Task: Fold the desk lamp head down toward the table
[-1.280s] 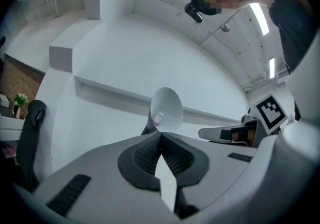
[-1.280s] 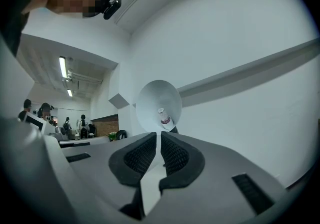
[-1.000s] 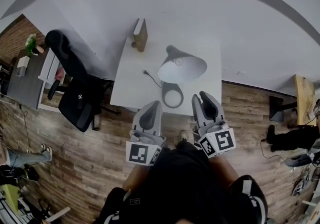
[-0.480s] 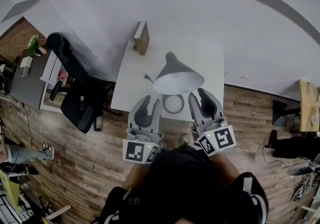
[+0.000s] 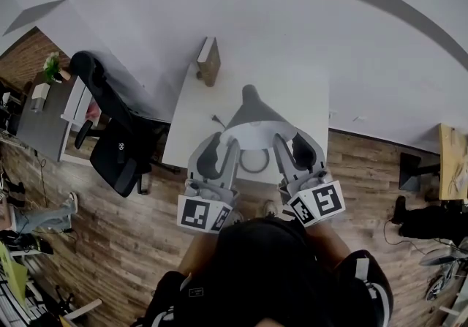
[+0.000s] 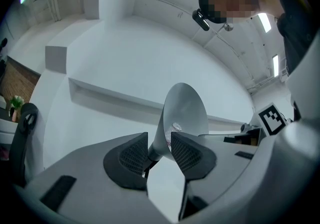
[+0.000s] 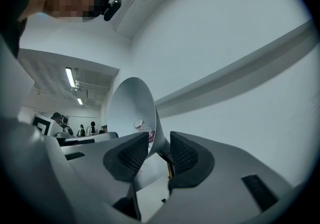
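On wood floor (image 5: 110,230), white table (image 5: 194,124) against wall (image 5: 292,25)

The person wears a black top (image 5: 256,267) that fills the six o'clock part of the head view, with a small white patch (image 5: 360,272) on the dark clothing at five o'clock. The left gripper (image 5: 221,148) and the right gripper (image 5: 291,146) have smooth, rounded pale grey shells with dark oval hollows on top. Each carries a white marker cube printed with black squares, one at seven o'clock (image 5: 202,214) and one at four o'clock (image 5: 317,203). In the gripper views the pads (image 6: 134,155) are black, wedge-shaped and finely cross-hatched, set in grey jaws with black rectangular insets. Both pairs of jaws have just been opening, with nothing gripped between them. A small black camera (image 6: 201,19) sits by the head.
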Tool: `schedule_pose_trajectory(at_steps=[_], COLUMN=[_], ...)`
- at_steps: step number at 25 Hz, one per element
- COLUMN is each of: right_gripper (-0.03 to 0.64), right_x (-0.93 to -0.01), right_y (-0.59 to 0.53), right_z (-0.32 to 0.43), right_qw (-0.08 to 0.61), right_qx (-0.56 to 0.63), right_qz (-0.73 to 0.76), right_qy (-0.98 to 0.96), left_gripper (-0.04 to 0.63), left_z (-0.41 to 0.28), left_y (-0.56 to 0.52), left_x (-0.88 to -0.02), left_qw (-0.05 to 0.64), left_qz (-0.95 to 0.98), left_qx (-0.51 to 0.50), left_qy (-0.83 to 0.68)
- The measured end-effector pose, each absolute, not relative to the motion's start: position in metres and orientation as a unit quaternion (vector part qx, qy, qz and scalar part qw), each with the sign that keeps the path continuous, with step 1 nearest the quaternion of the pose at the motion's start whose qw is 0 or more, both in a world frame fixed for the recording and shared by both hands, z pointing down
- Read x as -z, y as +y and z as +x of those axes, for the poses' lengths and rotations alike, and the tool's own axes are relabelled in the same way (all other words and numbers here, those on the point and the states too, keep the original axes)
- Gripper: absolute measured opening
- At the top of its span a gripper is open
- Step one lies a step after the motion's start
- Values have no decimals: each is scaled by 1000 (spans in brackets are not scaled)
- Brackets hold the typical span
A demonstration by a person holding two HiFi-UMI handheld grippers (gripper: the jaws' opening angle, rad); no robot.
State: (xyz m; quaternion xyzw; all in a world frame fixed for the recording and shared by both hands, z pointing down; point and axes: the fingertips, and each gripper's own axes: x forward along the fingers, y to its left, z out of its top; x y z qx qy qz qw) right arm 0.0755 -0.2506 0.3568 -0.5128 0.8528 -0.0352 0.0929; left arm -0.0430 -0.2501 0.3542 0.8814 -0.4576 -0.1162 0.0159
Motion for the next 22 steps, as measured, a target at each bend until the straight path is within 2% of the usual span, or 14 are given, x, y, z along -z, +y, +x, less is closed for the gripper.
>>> schedule_pose_trajectory(at_steps=[6, 11, 22], right_gripper=[127, 95, 74], right_x=[-357, -355, -362], right_y=[-257, -256, -250], right_z=[71, 68, 68], right_qw=[92, 87, 72], right_qx=[34, 26, 18], right_qz=[-505, -497, -496], right_qy=[858, 863, 865], left_gripper=[140, 72, 64], left_z=[-41, -36, -36], left_y=[-257, -256, -251], left_x=[-350, -349, -356], left_qw=[11, 7, 13], left_qz=[882, 887, 882], left_qx=[118, 115, 116], left_qy=[-455, -447, -456])
